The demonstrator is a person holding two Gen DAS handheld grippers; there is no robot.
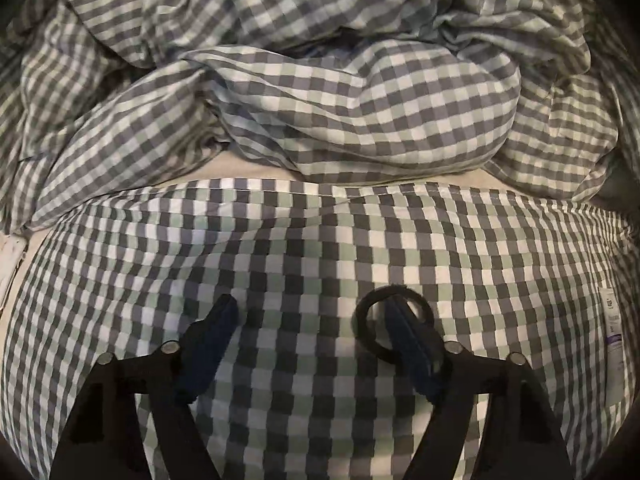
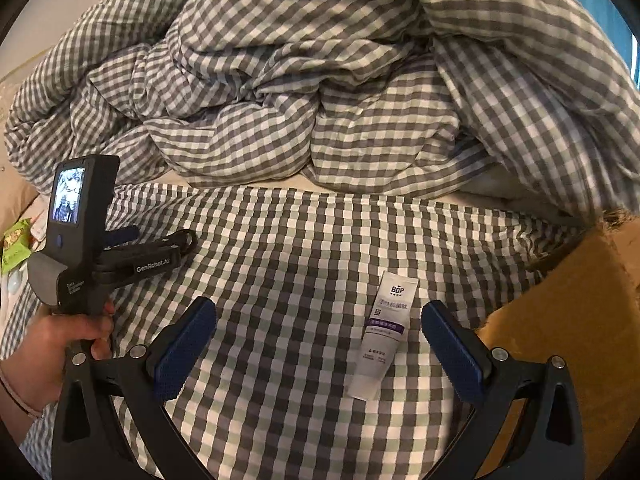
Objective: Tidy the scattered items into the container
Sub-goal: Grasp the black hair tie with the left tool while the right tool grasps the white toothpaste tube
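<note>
- Left gripper (image 1: pixel 310 320): fingers spread wide over the checked sheet (image 1: pixel 320 240); a black hair tie (image 1: pixel 362 326) hung looped around the right-hand finger (image 1: pixel 412 344), so it was hooked, not pinched. Judged step: carrying this small item towards the container.
- Right gripper (image 2: pixel 318 336): fingers parted and empty, hovering above the sheet with the white tube (image 2: pixel 382 332) lying flat between them, nearer the right-hand finger (image 2: pixel 452 348) and not touched by either.
- Container: the cardboard box (image 2: pixel 560 320) stood at the right edge of the right wrist view, just beside the tube; its inside was not visible.
- Next move, as judged: the right gripper would need to descend and close across the tube's narrow width; the soft bedding might yield beneath it.
- Surface and room: a bed with a flat gingham sheet, a crumpled duvet (image 2: pixel 320 100) of matching pattern heaped behind, and a green packet (image 2: pixel 16 244) at the far left. Lighting was dim.
</note>
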